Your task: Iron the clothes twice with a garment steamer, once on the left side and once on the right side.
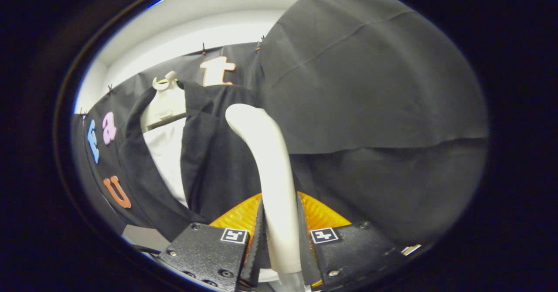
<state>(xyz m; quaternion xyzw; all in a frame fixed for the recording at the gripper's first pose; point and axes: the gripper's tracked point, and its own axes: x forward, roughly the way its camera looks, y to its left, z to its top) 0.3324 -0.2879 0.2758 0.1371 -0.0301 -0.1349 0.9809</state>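
A dark jacket (205,161) hangs open on a pale hanger (165,102) over a white lining (168,157). Right of that, the gripper (281,239) is closed on the garment steamer (270,170), both fingers pressing its handle, its head against the jacket's front panel.

tool (281,226) | both fingers (257,239) clamped on steamer handle (270,165) | pointing at hanging garment

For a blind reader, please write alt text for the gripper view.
The gripper is shut on a garment steamer's pale handle, which rises between its fingers. Just beyond hangs a dark jacket over a white shirt on a hanger.
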